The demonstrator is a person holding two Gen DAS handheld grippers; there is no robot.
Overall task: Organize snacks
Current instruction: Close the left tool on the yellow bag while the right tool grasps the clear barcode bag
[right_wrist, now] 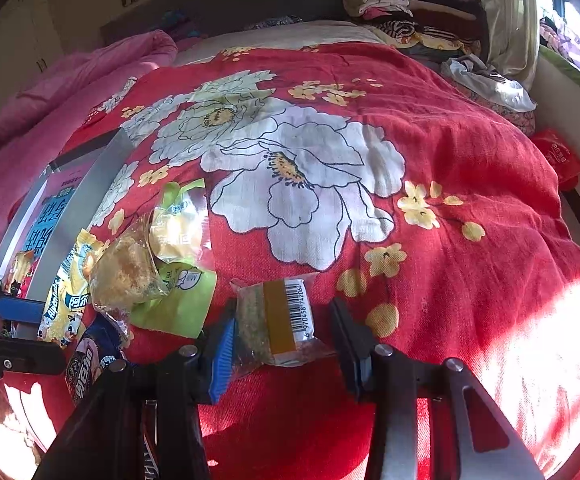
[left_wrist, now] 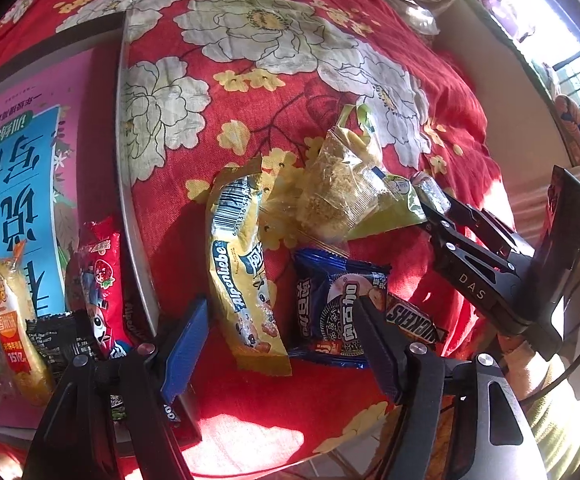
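My left gripper [left_wrist: 279,344] is open and hovers over the red floral bedspread [left_wrist: 290,92]. A yellow Alpenliebe packet [left_wrist: 241,272] and a blue Oreo packet [left_wrist: 338,308] lie between its fingers, untouched. My right gripper [right_wrist: 285,342] is shut on a small clear barcoded snack packet [right_wrist: 281,320]; the left wrist view shows the right gripper [left_wrist: 434,200] at right. A clear and green pastry bag [left_wrist: 342,184] and a Snickers bar [left_wrist: 414,320] lie nearby. At left, a silver-rimmed box [left_wrist: 121,120] holds a yellow packet [left_wrist: 9,320], a red packet [left_wrist: 101,280] and a black one [left_wrist: 57,340].
A pink quilt [right_wrist: 69,76] lies along the bed's left side and folded clothes [right_wrist: 390,4] are piled at its head. A red bag [right_wrist: 558,156] sits off the bed's right edge. A person's sleeve [left_wrist: 550,412] shows behind the right gripper.
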